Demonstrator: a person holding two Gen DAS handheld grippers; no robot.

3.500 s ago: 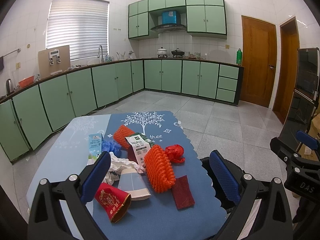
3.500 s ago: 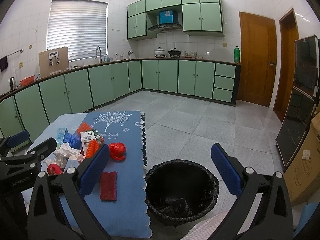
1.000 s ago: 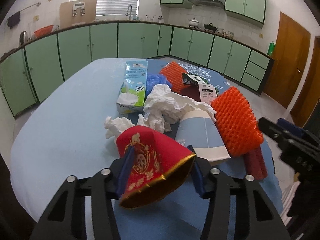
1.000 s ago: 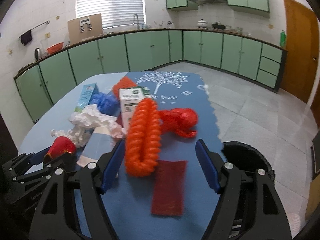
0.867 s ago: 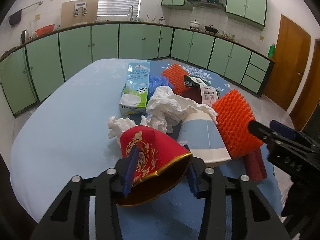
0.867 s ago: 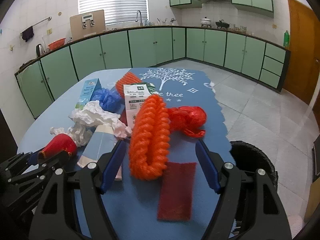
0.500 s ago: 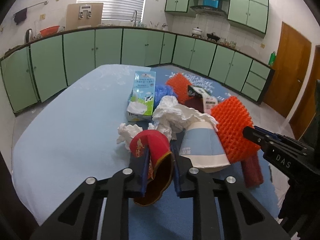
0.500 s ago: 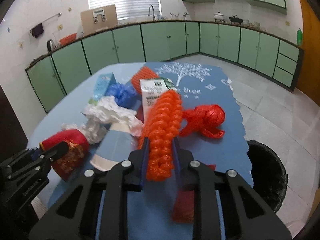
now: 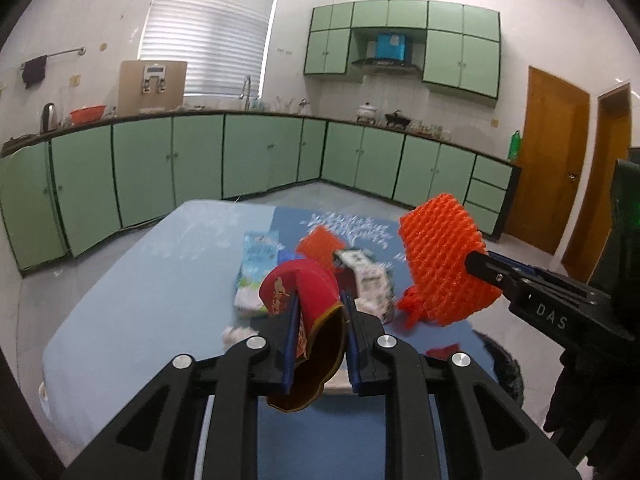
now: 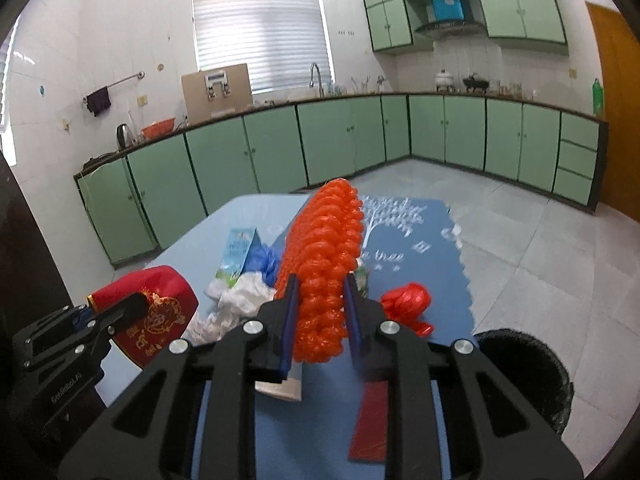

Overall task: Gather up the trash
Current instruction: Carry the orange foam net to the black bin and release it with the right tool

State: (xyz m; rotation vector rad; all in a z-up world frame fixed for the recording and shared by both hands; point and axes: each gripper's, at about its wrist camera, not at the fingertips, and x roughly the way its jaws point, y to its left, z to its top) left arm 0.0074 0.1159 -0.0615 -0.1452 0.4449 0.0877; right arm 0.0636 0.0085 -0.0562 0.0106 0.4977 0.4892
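Note:
My left gripper [image 9: 320, 312] is shut on a squashed red paper cup [image 9: 304, 292] with gold print, held above the table; the cup also shows in the right wrist view [image 10: 156, 312]. My right gripper [image 10: 318, 292] is shut on an orange foam fruit net [image 10: 324, 256], lifted above the table; the net shows in the left wrist view [image 9: 444, 264] too. A black-lined trash bin [image 10: 524, 372] stands on the floor at the table's right edge.
On the blue table [image 9: 132, 308] lie a milk carton [image 9: 256, 272], white tissues [image 10: 240, 296], a blue net ball [image 10: 262, 262], a red net bundle [image 10: 408, 304], a dark red strip [image 10: 372, 420], a second orange net [image 9: 320, 246] and a printed carton [image 9: 368, 276].
Both grippers closed on their items and lifted them off the table: the left on the red cup, the right on the orange net. Both views have risen and pulled back.

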